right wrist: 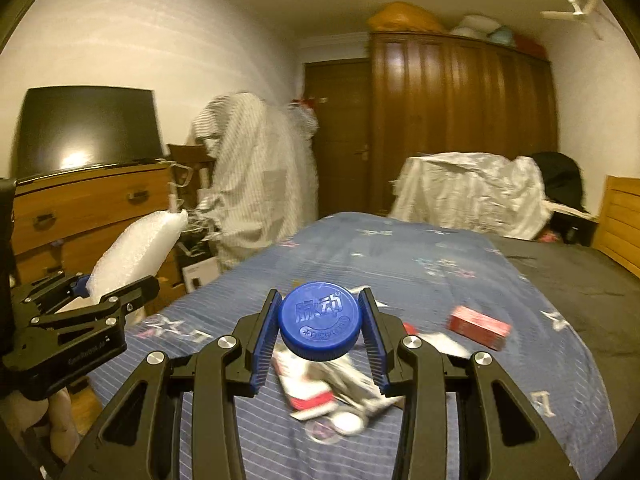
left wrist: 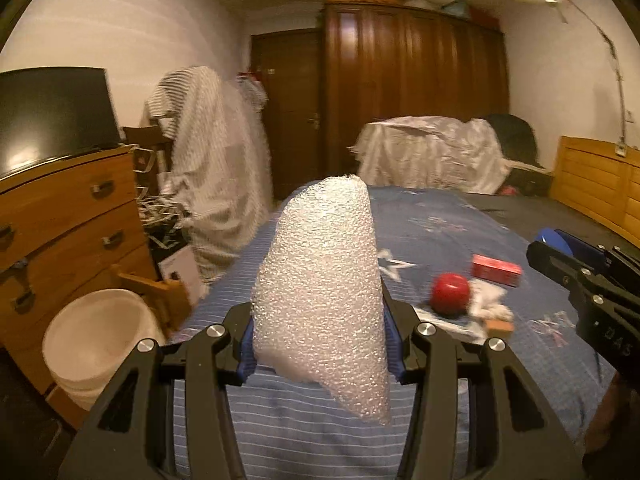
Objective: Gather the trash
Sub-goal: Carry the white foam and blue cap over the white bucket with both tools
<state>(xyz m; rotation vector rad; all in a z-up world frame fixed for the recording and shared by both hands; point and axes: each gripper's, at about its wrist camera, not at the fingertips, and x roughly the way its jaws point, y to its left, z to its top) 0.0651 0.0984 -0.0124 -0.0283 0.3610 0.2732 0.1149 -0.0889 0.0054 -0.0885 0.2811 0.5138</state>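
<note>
left gripper [left wrist: 320,344]: clamped on foam [left wrist: 324,288] — loose tip could snag, slip out
right gripper [right wrist: 320,336]: pinched a cap [right wrist: 319,320] — edge hold, could pop free short of the bin [left wrist: 96,340]

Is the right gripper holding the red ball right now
No, the right gripper clamps a blue bottle cap; the red ball lies on the bed.

Your left gripper [left wrist: 320,332] is showing black angular linkage arms, round silver screws at the joints and ribbed blue pads [left wrist: 245,354]. Your right gripper [right wrist: 320,338] is looking identical; at nine o'clock, faint white lettering is marking the other's black body.
</note>
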